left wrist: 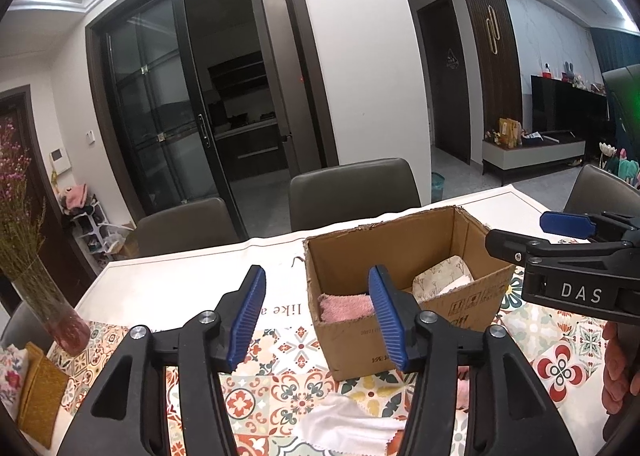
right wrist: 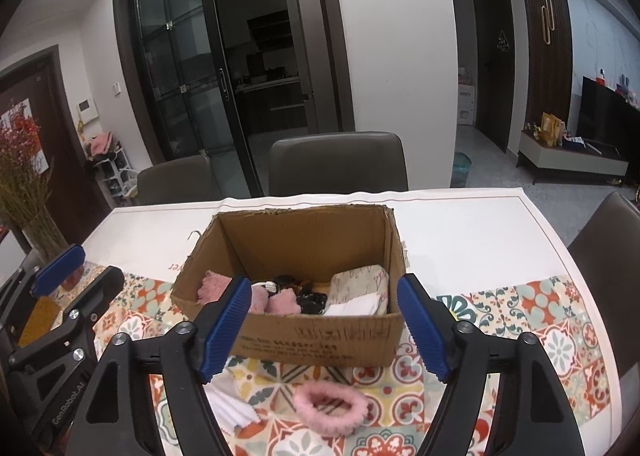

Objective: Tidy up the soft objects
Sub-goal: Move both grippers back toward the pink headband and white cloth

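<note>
Pink fuzzy hair ring [right wrist: 330, 408] lies on the table's [right wrist: 480, 223] near edge, before the cardboard box [right wrist: 320, 340]. Light, limp; I judge pinching one side of the loop best. My right gripper [right wrist: 324, 332] and left gripper [left wrist: 318, 316] both gape, empty.

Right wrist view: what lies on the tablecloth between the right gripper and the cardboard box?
A fluffy pink ring and a white cloth lie there, short of the cardboard box. The right gripper is open and empty.
</note>
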`<state>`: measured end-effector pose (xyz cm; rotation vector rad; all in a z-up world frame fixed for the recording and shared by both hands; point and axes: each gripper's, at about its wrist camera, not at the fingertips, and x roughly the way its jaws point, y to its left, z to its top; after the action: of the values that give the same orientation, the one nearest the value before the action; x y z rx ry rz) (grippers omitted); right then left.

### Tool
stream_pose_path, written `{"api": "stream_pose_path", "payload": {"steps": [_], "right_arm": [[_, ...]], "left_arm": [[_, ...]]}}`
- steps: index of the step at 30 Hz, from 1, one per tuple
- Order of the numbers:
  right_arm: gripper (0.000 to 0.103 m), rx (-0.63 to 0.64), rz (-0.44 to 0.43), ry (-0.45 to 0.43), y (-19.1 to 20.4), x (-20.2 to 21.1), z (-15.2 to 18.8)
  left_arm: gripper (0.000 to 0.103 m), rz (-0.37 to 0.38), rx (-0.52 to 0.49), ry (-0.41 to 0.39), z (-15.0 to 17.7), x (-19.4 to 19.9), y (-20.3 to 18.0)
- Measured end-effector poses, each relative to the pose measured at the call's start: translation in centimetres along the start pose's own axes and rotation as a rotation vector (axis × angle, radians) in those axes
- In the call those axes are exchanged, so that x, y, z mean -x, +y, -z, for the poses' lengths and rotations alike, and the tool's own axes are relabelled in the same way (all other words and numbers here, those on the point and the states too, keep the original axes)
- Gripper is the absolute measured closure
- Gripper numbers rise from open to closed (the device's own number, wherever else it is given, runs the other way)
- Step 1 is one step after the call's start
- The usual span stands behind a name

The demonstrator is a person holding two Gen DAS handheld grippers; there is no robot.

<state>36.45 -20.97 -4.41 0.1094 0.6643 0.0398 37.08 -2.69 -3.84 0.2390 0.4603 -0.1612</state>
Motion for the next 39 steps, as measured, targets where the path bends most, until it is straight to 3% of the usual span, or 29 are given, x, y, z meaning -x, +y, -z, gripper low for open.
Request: {"api": "stream_pose_path", "payload": {"steps": [13, 29, 39], "right_arm": [[0.023, 0.004, 0.003, 0.003, 0.9, 1.4, 2.6], [0.023, 0.011, 0.016, 0.023, 1.1, 2.3, 5.1], [0.023, 0.003, 0.004, 0.089, 0.8, 1.4, 7.5]], "left_arm": [[0.037, -0.018, 0.005, 0.026, 2.8, 2.1, 0.3], [0.031, -0.008, 0.008, 0.074, 5.6, 3.6, 0.0], [0.031, 0.009, 0.004, 0.117, 7.3, 3.4, -0.3]]}}
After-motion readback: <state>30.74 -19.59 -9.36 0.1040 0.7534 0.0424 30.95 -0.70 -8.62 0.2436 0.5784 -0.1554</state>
